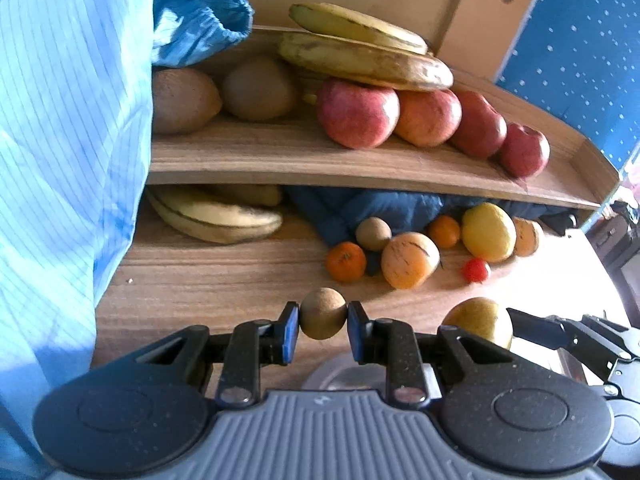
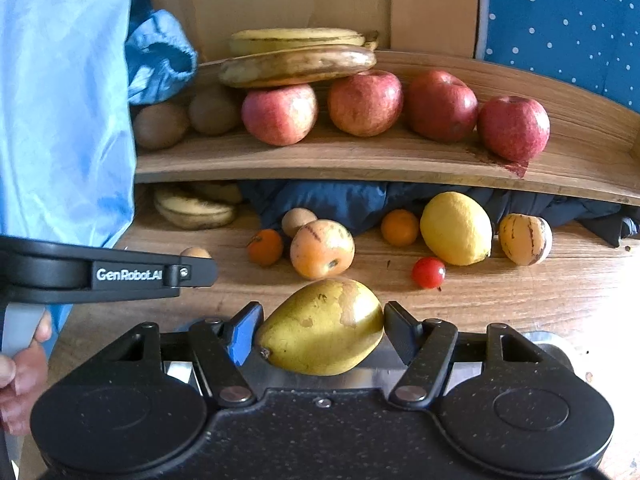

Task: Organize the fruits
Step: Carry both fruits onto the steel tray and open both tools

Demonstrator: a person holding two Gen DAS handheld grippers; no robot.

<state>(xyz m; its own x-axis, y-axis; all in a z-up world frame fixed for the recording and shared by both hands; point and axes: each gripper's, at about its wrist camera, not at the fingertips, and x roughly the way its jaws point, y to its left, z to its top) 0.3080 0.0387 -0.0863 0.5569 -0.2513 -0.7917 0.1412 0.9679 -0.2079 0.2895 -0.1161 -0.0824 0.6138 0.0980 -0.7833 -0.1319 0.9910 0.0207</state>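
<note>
My left gripper (image 1: 323,322) is shut on a small brown kiwi (image 1: 323,318), held above the wooden table (image 1: 200,276). My right gripper (image 2: 322,326) is shut on a yellow-green pear (image 2: 322,326); the same pear (image 1: 480,320) shows at the right of the left wrist view. On the raised wooden shelf (image 2: 360,160) lie several red apples (image 2: 364,102), two kiwis (image 2: 160,124) at its left and bananas (image 2: 298,64) stacked on top. Under the shelf sit more bananas (image 2: 192,210), a lemon (image 2: 456,228), two mandarins (image 2: 265,246), two striped yellow melons (image 2: 322,248), a kiwi (image 2: 298,220) and a cherry tomato (image 2: 429,272).
A person's light blue sleeve (image 1: 72,140) fills the left side of both views, and a hand (image 2: 20,368) grips the left tool's handle. A dark blue cloth (image 2: 360,200) lies bunched under the shelf. A blue dotted wall (image 2: 568,20) stands at the right.
</note>
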